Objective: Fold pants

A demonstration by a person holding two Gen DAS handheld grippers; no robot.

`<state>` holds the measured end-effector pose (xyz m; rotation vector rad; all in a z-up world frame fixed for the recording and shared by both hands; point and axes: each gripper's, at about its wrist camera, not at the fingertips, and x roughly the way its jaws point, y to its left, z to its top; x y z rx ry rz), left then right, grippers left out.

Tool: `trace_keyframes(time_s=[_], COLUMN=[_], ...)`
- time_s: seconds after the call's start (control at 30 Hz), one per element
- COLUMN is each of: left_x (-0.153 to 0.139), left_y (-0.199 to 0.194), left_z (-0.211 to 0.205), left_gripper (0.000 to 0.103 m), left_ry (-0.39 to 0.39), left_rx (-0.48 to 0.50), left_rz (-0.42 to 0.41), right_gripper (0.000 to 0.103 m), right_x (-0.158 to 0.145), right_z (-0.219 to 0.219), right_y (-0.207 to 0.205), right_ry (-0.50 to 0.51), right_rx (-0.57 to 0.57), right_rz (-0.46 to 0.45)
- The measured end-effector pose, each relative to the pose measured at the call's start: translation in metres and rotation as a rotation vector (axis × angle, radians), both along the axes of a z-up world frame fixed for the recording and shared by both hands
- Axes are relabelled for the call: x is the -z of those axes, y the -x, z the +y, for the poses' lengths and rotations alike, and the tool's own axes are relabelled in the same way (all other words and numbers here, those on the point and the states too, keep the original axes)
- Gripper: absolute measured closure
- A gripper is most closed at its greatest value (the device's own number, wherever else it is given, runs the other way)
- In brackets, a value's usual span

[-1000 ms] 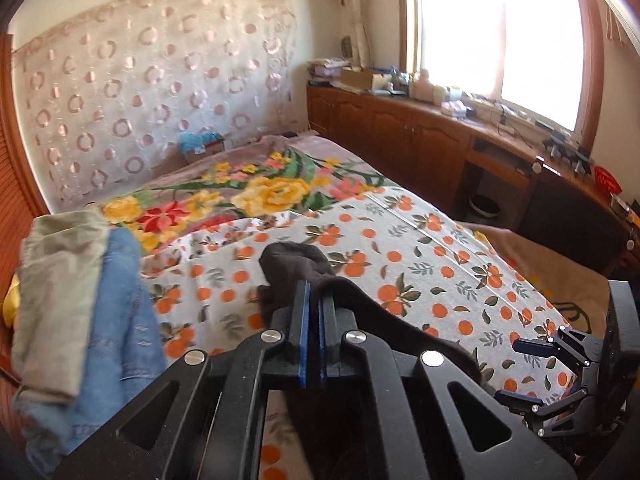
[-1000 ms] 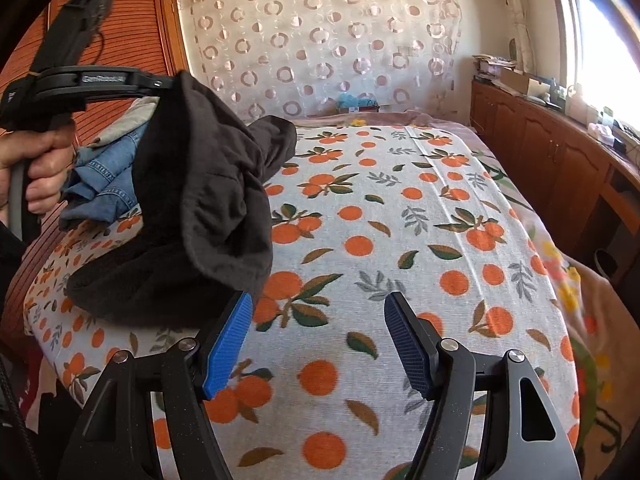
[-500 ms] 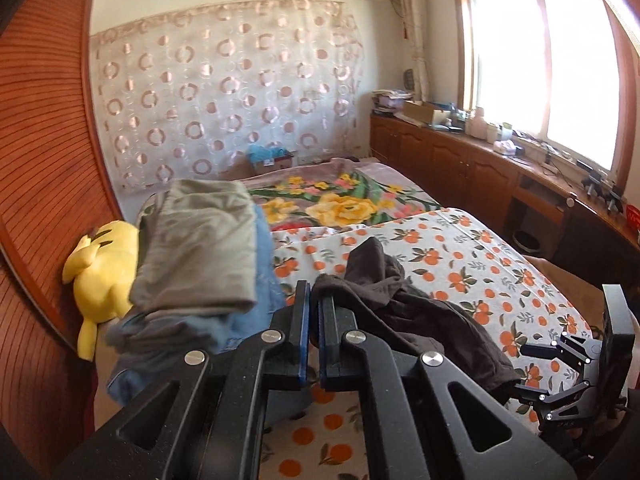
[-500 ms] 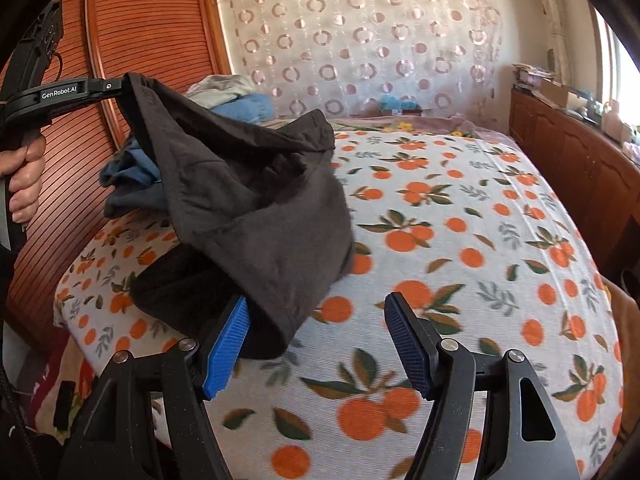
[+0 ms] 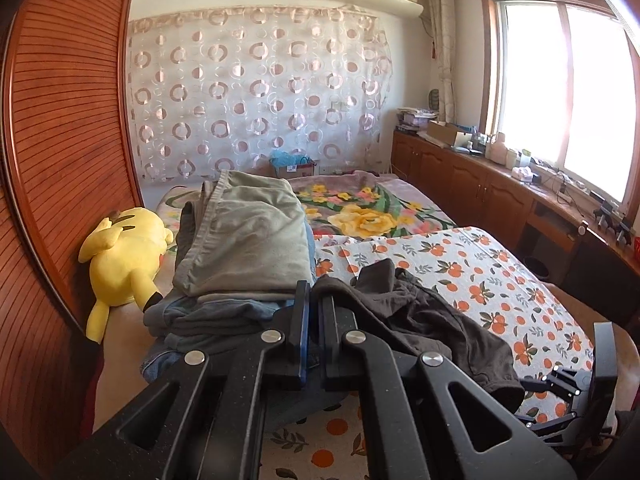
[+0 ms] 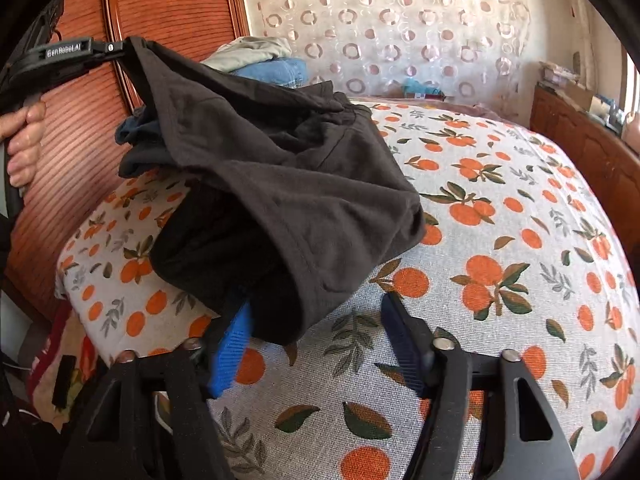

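Currently left gripper (image 5: 311, 332) is clenched on 1 edge of the dark pants (image 6: 280, 184), lifted above the near-left of the bed (image 6: 500, 280), right gripper (image 6: 316, 344) spread and holding nothing, so the bunched cloth could slip or snag the stacked clothes (image 5: 248, 240).

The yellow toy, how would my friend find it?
Look along the ribbed wooden wall beside the bed. Left of the folded clothes pile lies a plush: the only bright yellow, stuffed thing, with black-tipped ears.

left tool's (image 5: 313, 308) grip point hidden, dark pants (image 6: 280, 184) covering clothes pile (image 6: 256, 58)
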<state>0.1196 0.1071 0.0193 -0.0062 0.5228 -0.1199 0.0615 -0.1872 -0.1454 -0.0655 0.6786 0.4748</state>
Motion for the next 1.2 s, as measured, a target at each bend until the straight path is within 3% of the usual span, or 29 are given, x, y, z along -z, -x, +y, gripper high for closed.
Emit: trace_keyframes(time_s=[0.07,0.1,0.13,0.2,0.5,0.6,1.0,1.1,1.2], left_x=[-0.005,-0.007,-0.01,-0.014,-0.021,-0.011,0.088,0.105,0.112], left_y=[0.001,0.002,0.003,0.005,0.016,0.026,0.063,0.066,0.07], left_z=[0.001,0.002,0.0,-0.002,-0.031,-0.041,-0.039,-0.037,-0.037], left_gripper=[0.099,0.099,0.099,0.099,0.099,0.099,0.099,0.099,0.099], left_ry=[0.009,0.011,0.01,0.009,0.031,0.061,0.097,0.094,0.083], left_rx=[-0.004,-0.004,-0.002,-0.001,0.062,0.081,0.021,0.001,-0.009], left_rz=[-0.016,-0.021,-0.028,-0.041,-0.066,-0.059,0.144,0.184,0.198], right_gripper=[0.066,0.085,0.096,0.099,0.1,0.1,0.099,0.094,0.082], right_x=[0.0,0.001,0.001,-0.003,-0.099,-0.116,-0.036,-0.029,-0.025], right_z=[-0.001,0.001,-0.001,-0.006,-0.101,-0.115,-0.086,-0.091,-0.096], right_y=[0.0,0.0,0.0,-0.002,-0.007,-0.004,-0.016,-0.016,-0.008], right_ry=[0.012,0.01,0.011,0.021,0.044,0.055,0.002,0.005,0.004], right_rx=[0.005,-0.002,-0.005,0.008,0.213,0.241,0.158,0.162,0.18], right_rz=[-0.007,-0.009,-0.011,-0.034,-0.271,-0.298,-0.05,-0.032,-0.019])
